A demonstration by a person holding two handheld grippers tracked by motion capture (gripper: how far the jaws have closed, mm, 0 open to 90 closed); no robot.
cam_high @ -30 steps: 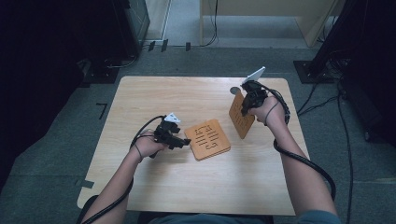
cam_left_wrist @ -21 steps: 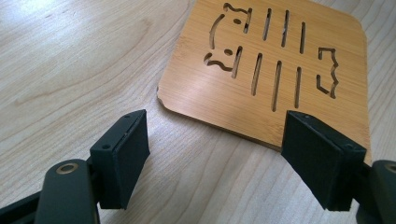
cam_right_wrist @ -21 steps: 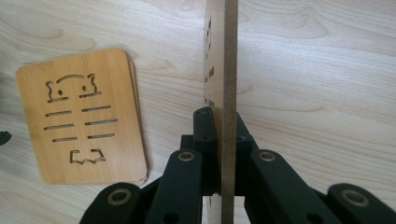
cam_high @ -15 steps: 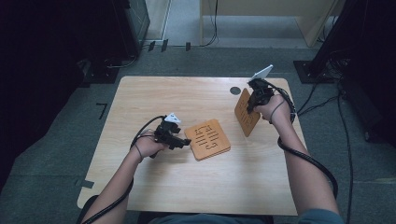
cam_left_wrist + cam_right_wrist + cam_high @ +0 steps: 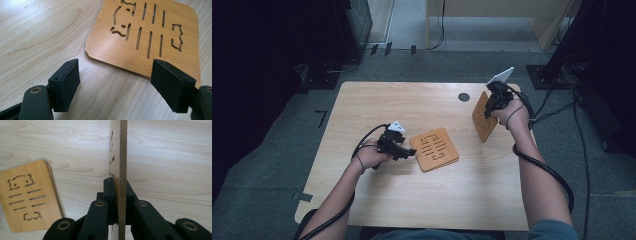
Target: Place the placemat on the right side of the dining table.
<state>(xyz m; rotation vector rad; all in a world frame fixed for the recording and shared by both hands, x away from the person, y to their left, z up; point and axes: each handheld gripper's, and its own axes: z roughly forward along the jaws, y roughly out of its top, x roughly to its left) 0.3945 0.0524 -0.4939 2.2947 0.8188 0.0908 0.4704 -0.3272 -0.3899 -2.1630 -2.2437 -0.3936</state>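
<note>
Since a second ago your right hand-held gripper (image 5: 490, 106) slid its clamped upright coaster (image 5: 483, 118) toward upper right, while the left hand-held gripper (image 5: 408, 151) sits wide beside the flat coaster (image 5: 434, 149); that thin-edge grip might twist loose.

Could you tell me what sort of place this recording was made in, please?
Probably a lab or workshop set up for recording: a bare wooden table on grey carpet, cables trailing over the floor, and dark equipment stands around it.
</note>
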